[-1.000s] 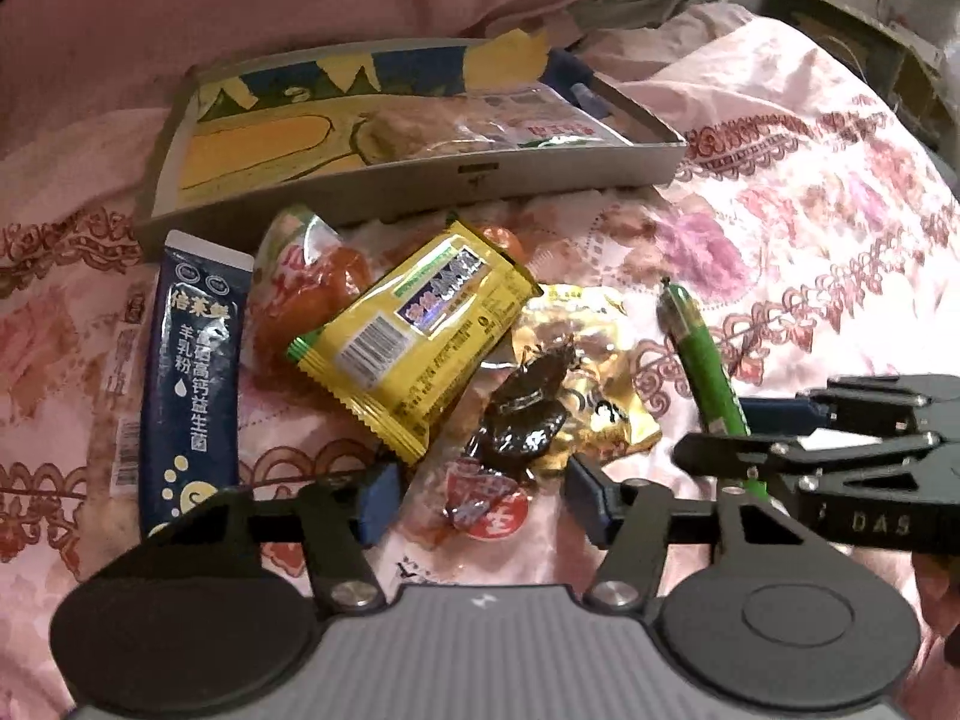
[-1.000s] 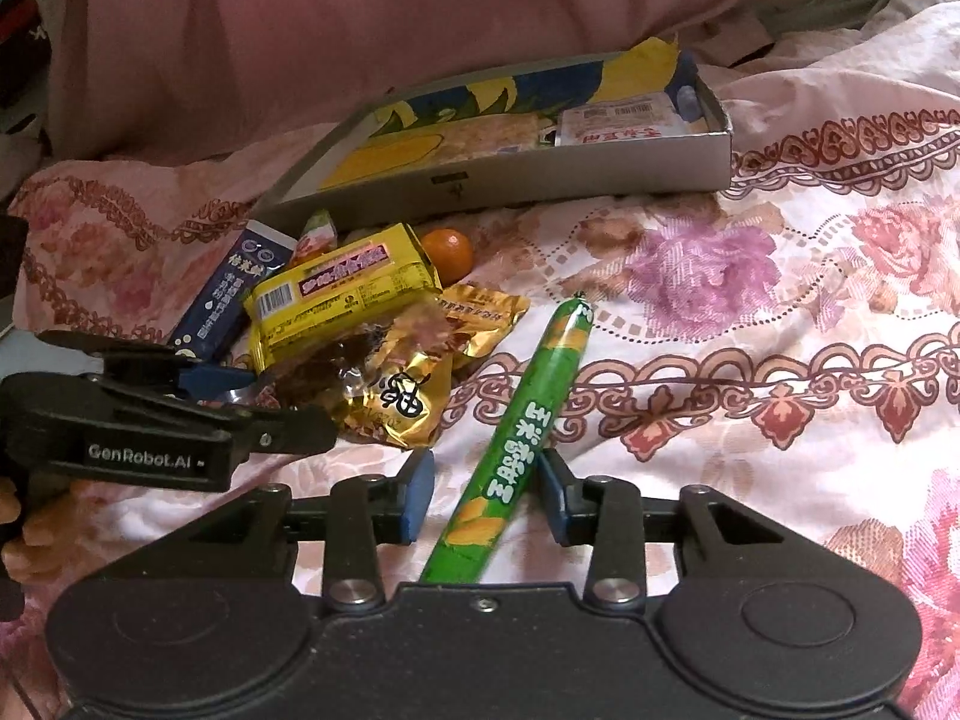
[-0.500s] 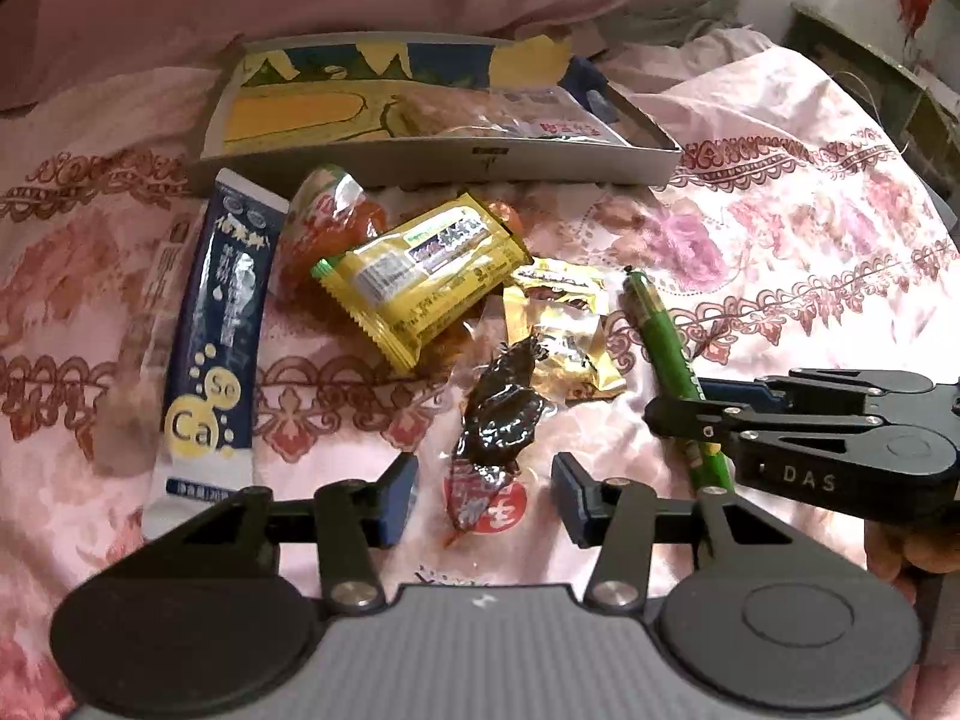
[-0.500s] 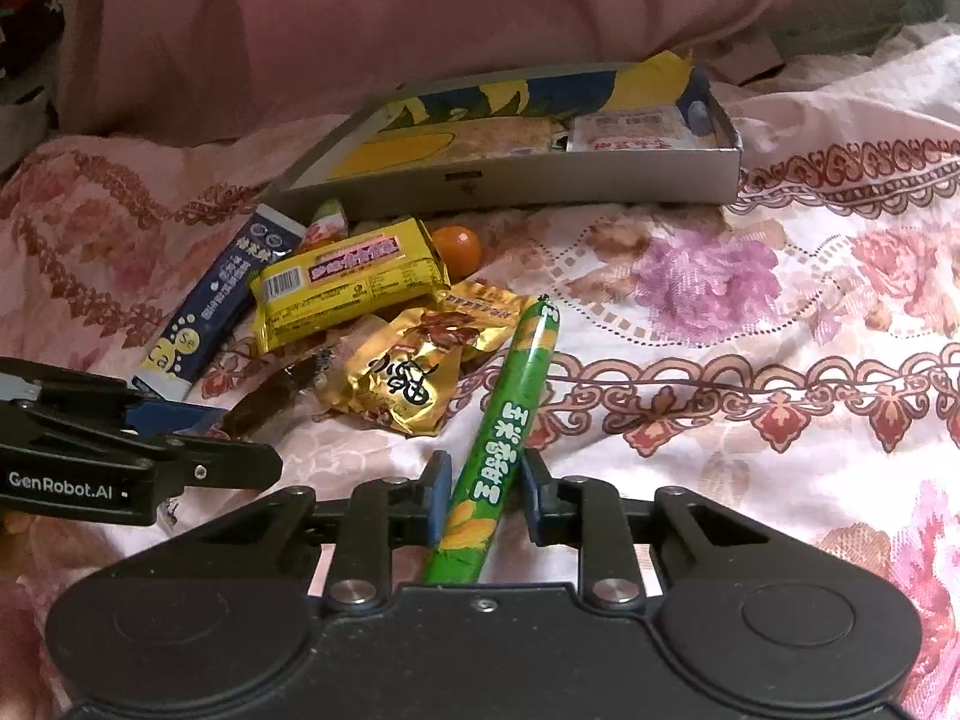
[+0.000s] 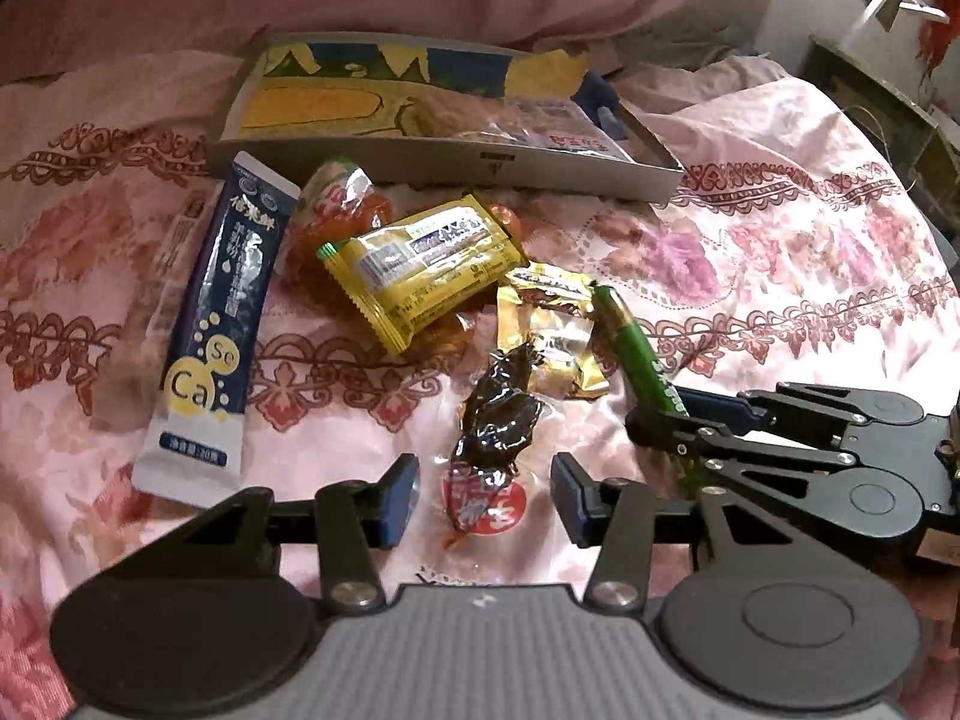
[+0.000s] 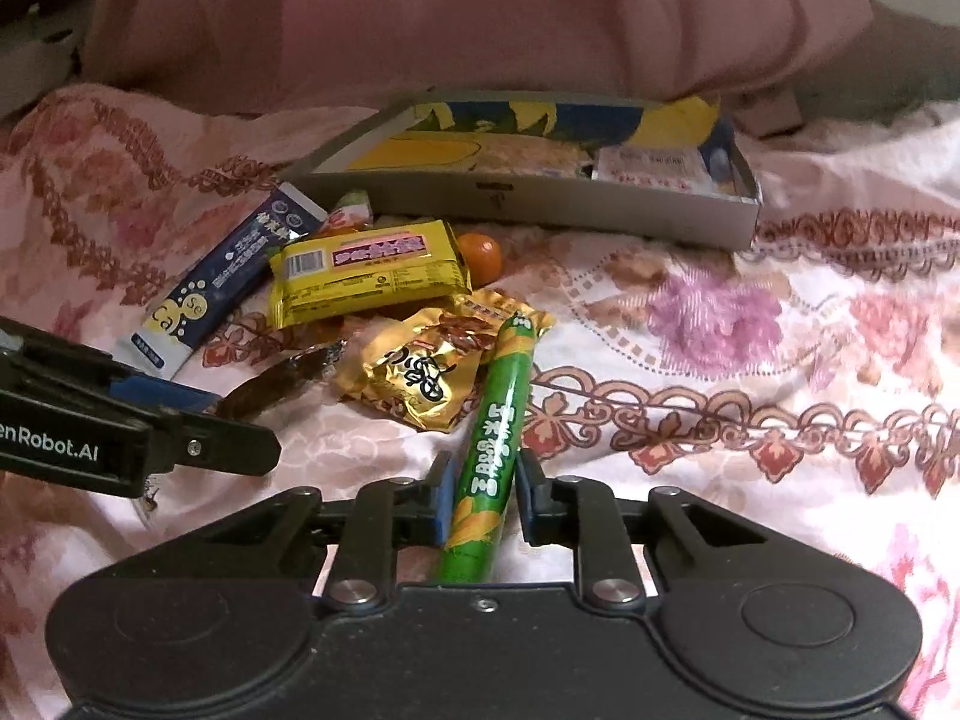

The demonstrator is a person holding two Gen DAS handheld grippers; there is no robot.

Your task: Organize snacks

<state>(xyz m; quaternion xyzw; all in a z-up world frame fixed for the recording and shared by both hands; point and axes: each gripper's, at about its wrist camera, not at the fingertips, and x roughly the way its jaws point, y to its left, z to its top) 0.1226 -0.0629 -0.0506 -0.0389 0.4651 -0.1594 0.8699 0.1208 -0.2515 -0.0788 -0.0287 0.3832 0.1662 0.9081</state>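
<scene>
I have the green stick (image 6: 489,450) running up between the right tongs (image 6: 480,504), its lower end hidden under the tool body and its tip lying against the gold packet (image 6: 420,384) ahead. A second ago those tongs stood wide either side of it; now they are closing in, and the pads look just about on the wrapper, though I can't be sure they press yet. I take that as the pick all but made.

The dark snack (image 5: 501,414) with the red label sits between the left tongs (image 5: 485,495), its bottom end level with the fingertips. Those tongs were wider a second ago and have narrowed, but they stand spread, with a clear gap to the packet on each side. So nothing is held there.

Ahead of both tools lie the yellow bar (image 5: 420,264), the blue sachet (image 5: 210,324) off to the left, and an orange ball (image 6: 480,255) behind the bar. Beyond them all is the tray (image 6: 540,204), already holding a few packets at its right end, which I judge to be where these go.
</scene>
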